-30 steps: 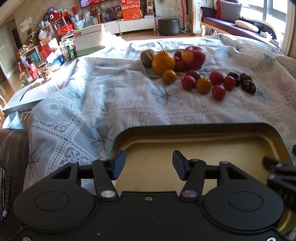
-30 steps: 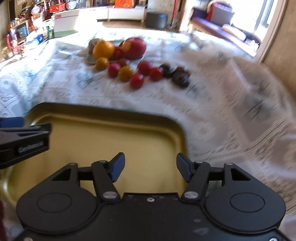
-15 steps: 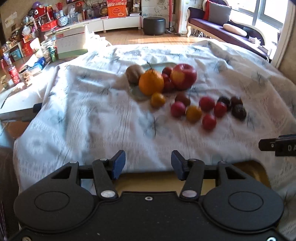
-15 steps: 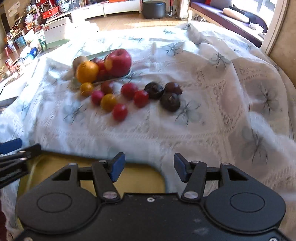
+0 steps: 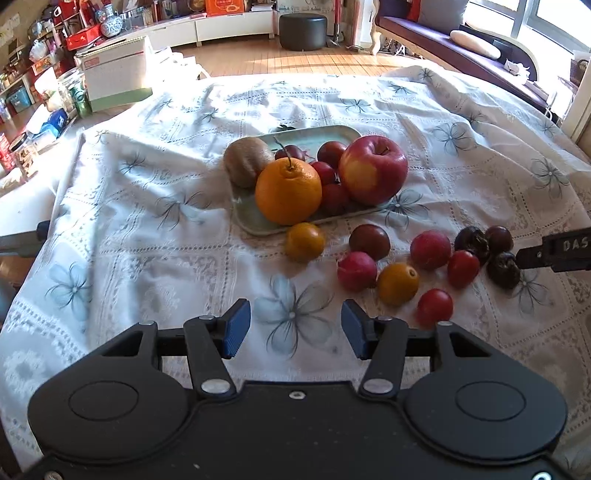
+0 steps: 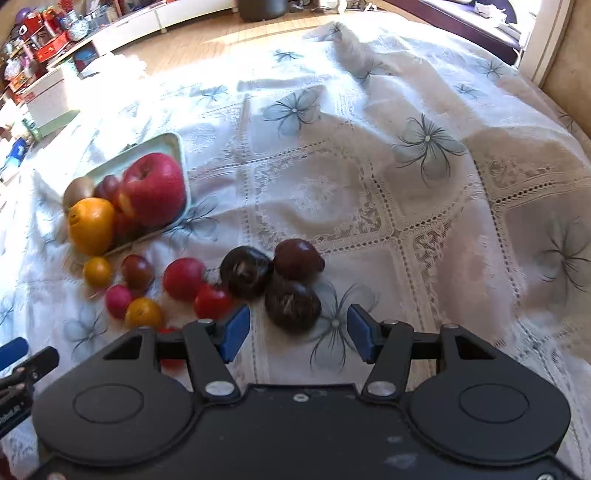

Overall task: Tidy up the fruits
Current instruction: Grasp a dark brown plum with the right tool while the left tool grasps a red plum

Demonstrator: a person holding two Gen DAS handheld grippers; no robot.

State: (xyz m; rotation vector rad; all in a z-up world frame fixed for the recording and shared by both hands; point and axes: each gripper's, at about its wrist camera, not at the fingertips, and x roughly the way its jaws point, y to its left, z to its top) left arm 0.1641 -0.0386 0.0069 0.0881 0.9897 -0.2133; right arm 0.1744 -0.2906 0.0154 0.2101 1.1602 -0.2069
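Observation:
A pale green tray (image 5: 325,134) on the flowered tablecloth holds a big orange (image 5: 288,192), a red apple (image 5: 373,170), a kiwi (image 5: 245,166) and small red plums. Loose small fruits lie in front of it: a small orange (image 5: 305,242), red plums (image 5: 430,250) and dark wrinkled fruits (image 6: 293,305). My left gripper (image 5: 291,328) is open and empty, above the cloth short of the loose fruits. My right gripper (image 6: 298,332) is open and empty, with the nearest dark fruit just ahead between its fingers. The right gripper's finger shows at the left wrist view's right edge (image 5: 554,251).
The tablecloth (image 6: 406,184) is rumpled towards the far side. A white and green box (image 5: 114,75) and jars stand off the table's far left. A black stool (image 5: 303,31) and a sofa (image 5: 461,48) stand beyond the table.
Both grippers have moved forward from over the yellow tray to the fruits. The yellow tray has dropped out of view. The fruits now look closer in both views.

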